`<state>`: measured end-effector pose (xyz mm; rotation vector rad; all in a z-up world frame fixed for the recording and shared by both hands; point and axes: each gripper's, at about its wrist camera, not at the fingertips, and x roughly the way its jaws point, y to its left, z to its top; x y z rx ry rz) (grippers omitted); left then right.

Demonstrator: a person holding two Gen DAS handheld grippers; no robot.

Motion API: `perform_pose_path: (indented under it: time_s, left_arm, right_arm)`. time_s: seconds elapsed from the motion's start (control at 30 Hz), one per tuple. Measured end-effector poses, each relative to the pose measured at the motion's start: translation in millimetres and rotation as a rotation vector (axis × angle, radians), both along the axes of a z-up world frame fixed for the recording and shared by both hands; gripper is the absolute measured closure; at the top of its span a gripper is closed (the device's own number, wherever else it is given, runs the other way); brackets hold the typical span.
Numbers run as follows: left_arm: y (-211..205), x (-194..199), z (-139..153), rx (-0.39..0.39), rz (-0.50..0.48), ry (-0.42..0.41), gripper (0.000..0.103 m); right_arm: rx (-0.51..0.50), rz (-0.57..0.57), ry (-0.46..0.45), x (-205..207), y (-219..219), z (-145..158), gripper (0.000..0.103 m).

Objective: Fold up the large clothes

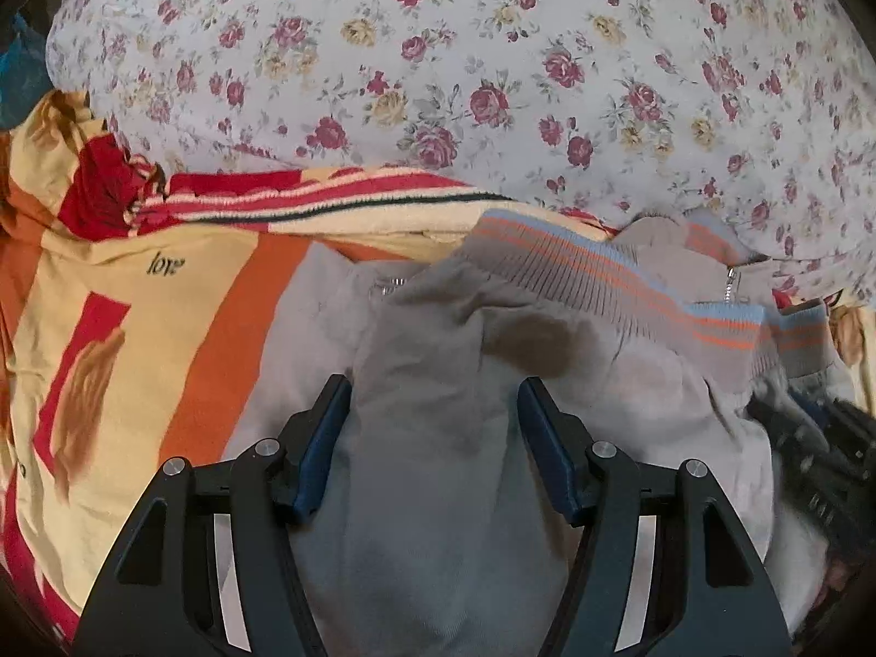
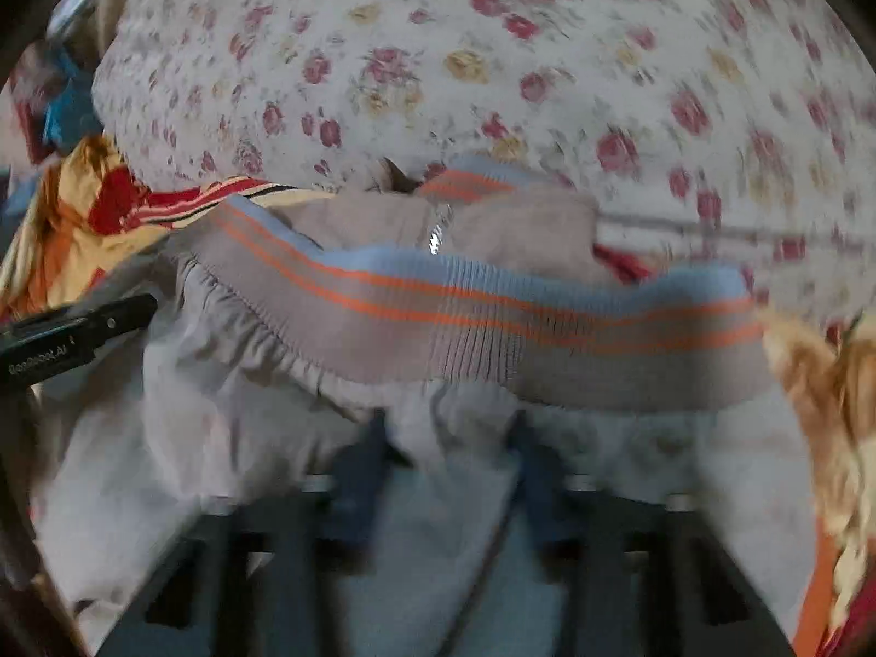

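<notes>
From my remote station I count one grey jacket (image 1: pixel 438 438) lying between and ahead of my left jaws, with one ribbed hem band (image 2: pixel 476 323) running just beyond my right jaws and one zipper pull (image 1: pixel 730 284) ahead of the left pair to their right. One orange, red and yellow cloth (image 1: pixel 109 328) spreads left of the left jaws. One floral sheet (image 1: pixel 493 55) lies farthest ahead. Two grippers: left gripper (image 1: pixel 435 399), right gripper (image 2: pixel 449 438).

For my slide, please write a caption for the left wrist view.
Left gripper with jaws apart over a grey jacket with striped ribbed hem, on a floral bedsheet.
</notes>
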<state>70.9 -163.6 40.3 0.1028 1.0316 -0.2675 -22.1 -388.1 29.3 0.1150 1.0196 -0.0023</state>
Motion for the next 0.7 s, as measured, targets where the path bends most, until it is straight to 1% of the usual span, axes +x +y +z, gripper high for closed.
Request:
perform_pose_path:
  time_s: [0.03,0.1,0.13,0.2,0.27,0.33,0.4,0.43,0.47,0.53,0.6,0.7]
  left_arm:
    - [-0.8,3.2,1.8,-0.001,0.000,-0.010,0.040]
    - [0.0,9.3,5.0,-0.009,0.014,-0.037,0.040]
    - [0.7,12.8,3.9,-0.017,0.025,-0.043,0.040]
    - [0.2,21.0,-7.0,-0.016,0.044,-0.027,0.040]
    - [-2.5,28.3,-19.8,0.009,0.048,0.000,0.040]
    - [-3.3,30.7,-23.4,0.015,0.055,-0.004,0.040]
    - [-3.2,29.7,-20.9,0.017,0.053,-0.007,0.040]
    - [-1.4,27.7,-17.8,0.011,0.051,-0.008,0.040]
    - [-0.5,24.2,-14.5,0.002,0.047,-0.010,0.040]
    - [5.7,14.4,-4.9,-0.023,0.023,-0.015,0.040]
    - [10.7,2.8,3.2,-0.037,0.003,-0.025,0.040]
    - [25.3,-19.0,14.1,-0.062,-0.029,-0.044,0.040]
  right_arm:
    - [0.019,-0.014,-0.021,1.6,-4.4,5.1,0.091]
    - [0.080,-0.073,-0.089,3.7,-20.2,17.4,0.092]
    - [0.102,-0.096,-0.102,6.1,-26.7,18.8,0.092]
    - [0.099,-0.115,-0.071,17.0,-32.0,5.7,0.092]
    - [0.085,-0.120,-0.030,25.9,-32.0,-13.8,0.092]
    - [0.063,-0.117,-0.035,28.9,-29.8,-16.7,0.092]
    - [0.081,-0.118,-0.022,28.4,-33.5,-13.5,0.090]
    - [0.110,-0.120,-0.018,24.4,-38.0,-8.6,0.083]
    - [0.133,-0.127,-0.020,20.1,-41.4,-2.2,0.069]
    - [0.172,-0.137,-0.044,-1.2,-50.4,13.7,0.055]
    - [0.181,-0.141,-0.078,-32.0,-59.3,29.7,0.054]
    - [0.145,-0.162,-0.106,-76.9,-68.4,45.0,0.053]
